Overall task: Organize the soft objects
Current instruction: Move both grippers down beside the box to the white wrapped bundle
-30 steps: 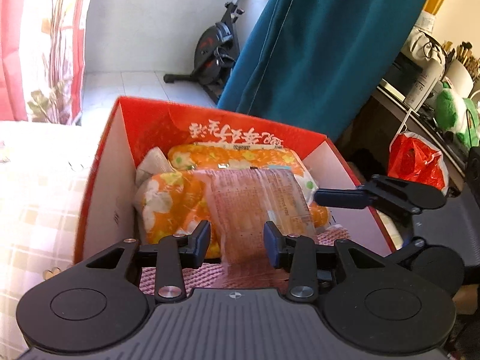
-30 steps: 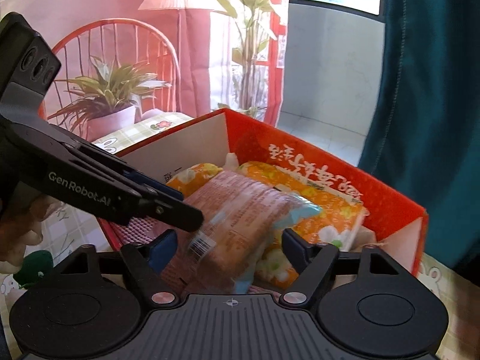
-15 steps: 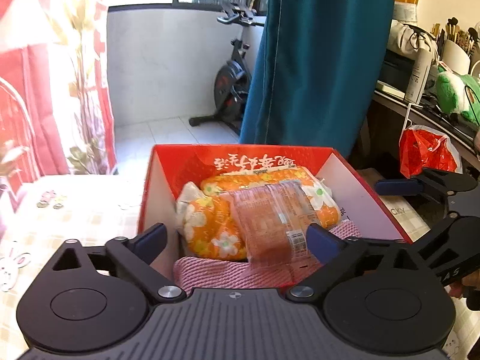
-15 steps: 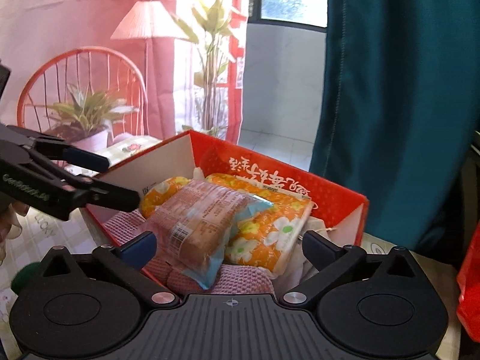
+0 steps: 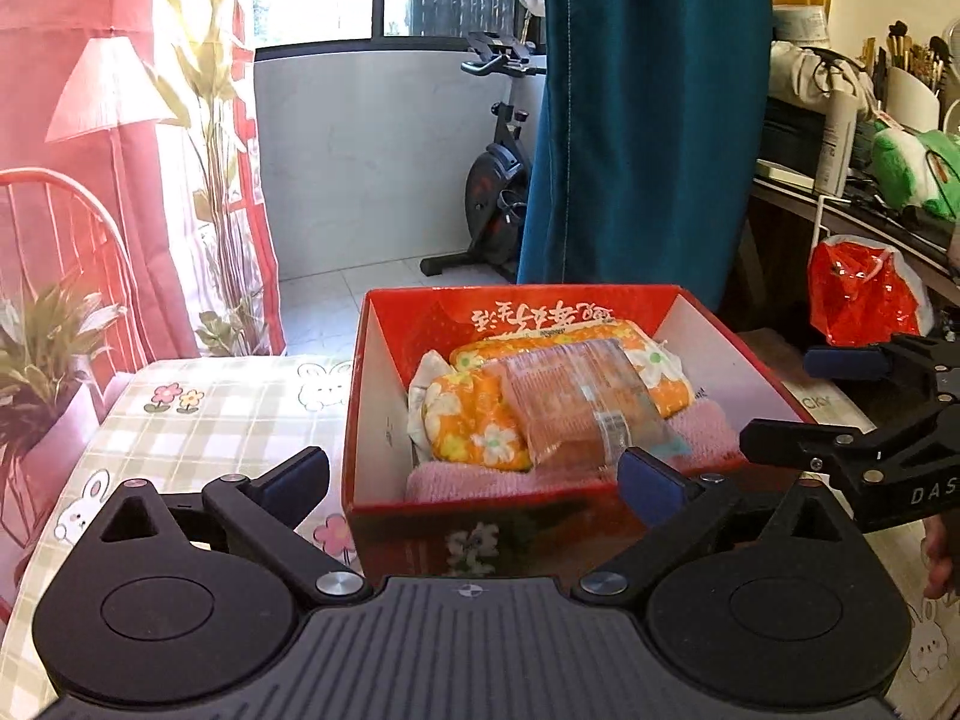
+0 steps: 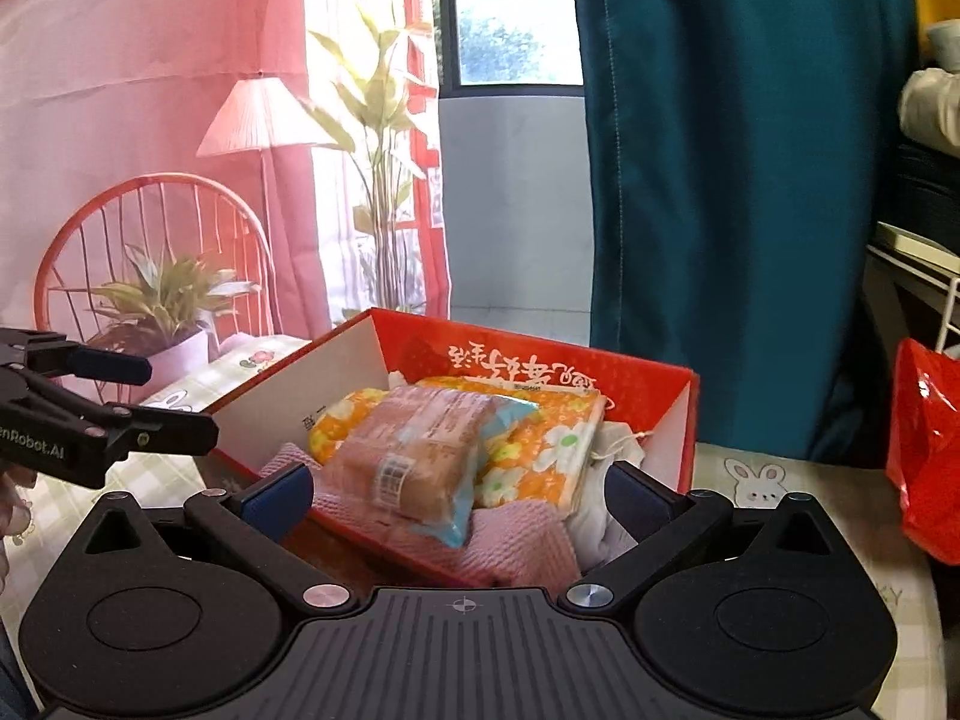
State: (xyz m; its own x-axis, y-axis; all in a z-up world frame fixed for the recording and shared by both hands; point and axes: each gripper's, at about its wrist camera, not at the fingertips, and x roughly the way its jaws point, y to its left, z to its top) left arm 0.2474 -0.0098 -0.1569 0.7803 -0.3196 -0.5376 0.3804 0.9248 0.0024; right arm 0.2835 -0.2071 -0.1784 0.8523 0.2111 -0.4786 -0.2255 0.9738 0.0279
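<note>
Left wrist: exercise bike (image 5: pixel 501 180), teal curtain (image 5: pixel 648 120), red bag (image 5: pixel 864 294)

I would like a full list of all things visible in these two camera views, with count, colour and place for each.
box: 1, red outside and white inside, on the table
clear packet: 1, see-through over a pinkish content, on top inside the box
flowered packs: 2, orange with white flowers, under the clear packet
pink cloth: 1, pink, at the near side of the box
tablecloth: 1, pale check with rabbits, left of the box
exercise bike: 1, black, behind by the window
curtain: 1, teal, behind the box
red bag: 1, red plastic, right side
green plush: 1, green, on the right shelf
left gripper: 1, black, open, empty
right gripper: 1, black, open, empty
</note>
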